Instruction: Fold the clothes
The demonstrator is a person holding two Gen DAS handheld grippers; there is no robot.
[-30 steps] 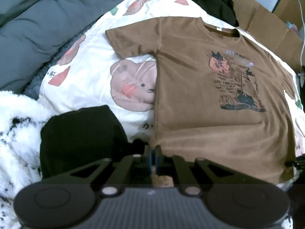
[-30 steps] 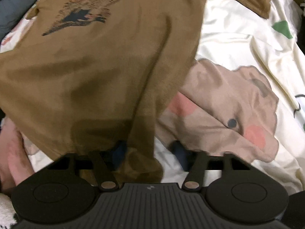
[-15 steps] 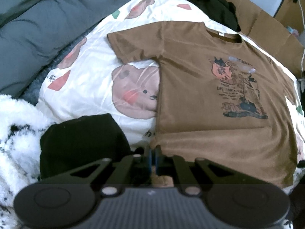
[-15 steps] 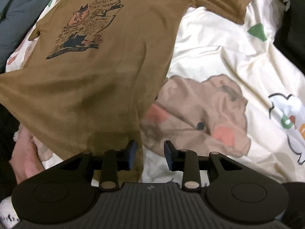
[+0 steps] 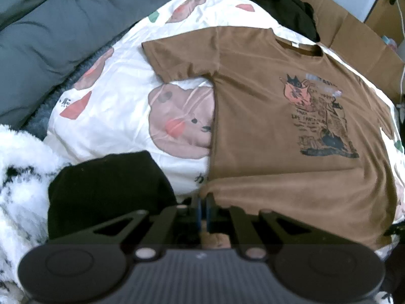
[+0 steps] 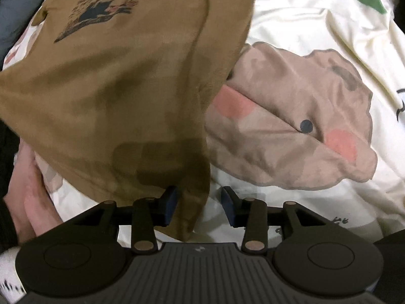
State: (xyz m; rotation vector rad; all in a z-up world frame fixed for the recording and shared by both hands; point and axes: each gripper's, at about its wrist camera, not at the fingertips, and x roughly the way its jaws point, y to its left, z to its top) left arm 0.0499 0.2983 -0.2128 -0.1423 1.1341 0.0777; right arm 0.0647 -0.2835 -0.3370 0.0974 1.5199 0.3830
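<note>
A brown T-shirt (image 5: 278, 139) with a cartoon print lies face up on the bear-print bedsheet (image 5: 114, 101), collar at the far side. My left gripper (image 5: 202, 202) is shut on the shirt's near left hem corner. In the right wrist view the T-shirt (image 6: 126, 88) fills the left half of the frame, and its other hem corner droops between the jaws of my right gripper (image 6: 200, 202). Those jaws are opening: the cloth lies by the left pad and the right pad stands clear of it.
A black garment (image 5: 101, 190) and a white fluffy blanket (image 5: 17, 177) lie to the left of my left gripper. A grey quilt (image 5: 50, 25) borders the sheet at far left; dark clothes (image 5: 286, 7) and cardboard (image 5: 354, 30) sit behind. A bare hand (image 6: 27, 197) rests under the hem.
The right gripper's jaws have spread apart and no longer pinch the hem corner, and the right view has shifted closer to the shirt. The left gripper has stayed clamped on its corner.
</note>
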